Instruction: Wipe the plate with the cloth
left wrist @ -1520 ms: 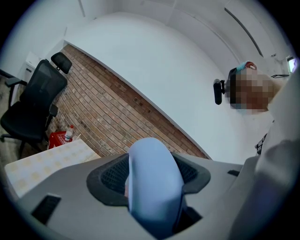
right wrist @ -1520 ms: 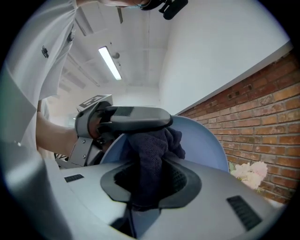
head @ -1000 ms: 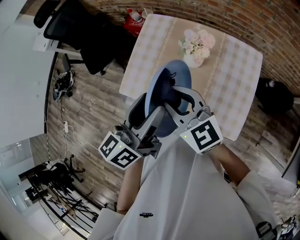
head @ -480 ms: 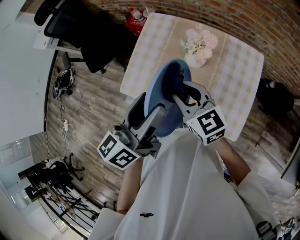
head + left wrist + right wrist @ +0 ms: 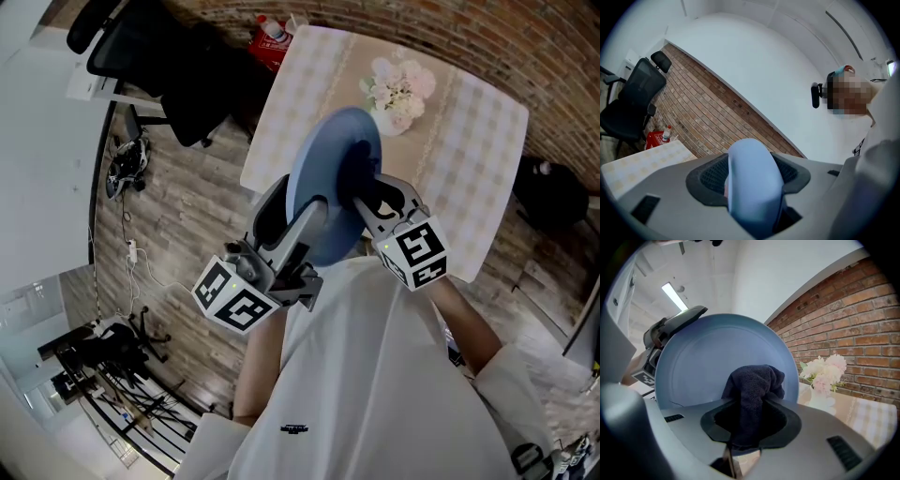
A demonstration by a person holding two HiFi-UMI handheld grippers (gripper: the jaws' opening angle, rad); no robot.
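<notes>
— Left claw (image 5: 753, 183): what has it got?
— It's clamped on the rim of the blue plate (image 5: 330, 155), held on edge in the air, near the vase of pink flowers (image 5: 397, 92).
— And the right claw (image 5: 749, 420)?
— It's pinching the dark cloth (image 5: 754, 383), bunched against the plate's face, also near the vase.

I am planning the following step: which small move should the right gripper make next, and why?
Probably slide the right gripper so the cloth rubs across the plate: the left gripper grips the plate's rim, and the cloth seems to touch its face.
</notes>
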